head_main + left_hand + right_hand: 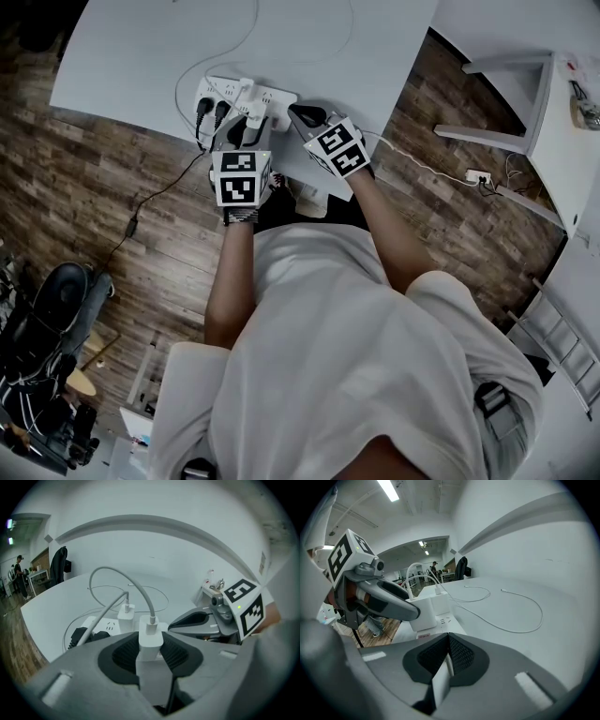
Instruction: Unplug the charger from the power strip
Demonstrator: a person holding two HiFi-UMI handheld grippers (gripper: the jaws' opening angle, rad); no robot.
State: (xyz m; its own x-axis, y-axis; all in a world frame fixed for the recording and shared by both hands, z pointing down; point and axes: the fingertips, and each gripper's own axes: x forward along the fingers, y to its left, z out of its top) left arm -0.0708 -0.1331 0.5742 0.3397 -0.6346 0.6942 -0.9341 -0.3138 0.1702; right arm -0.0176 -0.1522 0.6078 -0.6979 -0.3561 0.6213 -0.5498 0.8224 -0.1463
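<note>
1. bench (131,56): white top, standing over a wood floor (103,206). the power strip (246,94) lies near the bench's front edge.
2. power strip: two black plugs (208,112) occupy its left end. two white chargers stand further right, one behind the other in the left gripper view.
3. left claw (151,654): clenched on the near charger (151,637). the ribbed black pads press on both sides of the charger body.
4. near charger: upright. in the right gripper view it appears seated on the strip. a white cable (140,590) leaves its top and loops back across the bench.
5. second charger (125,616): just behind the near one, with its own cable, clear of both claws.
6. right claw (448,654): jaws closed together, nothing held. its tip is at the right end of the power strip, just beside the left claw. contact with the strip cannot be confirmed.
7. loose cable (520,616): lies curved on the bench, well apart from the strip.
</note>
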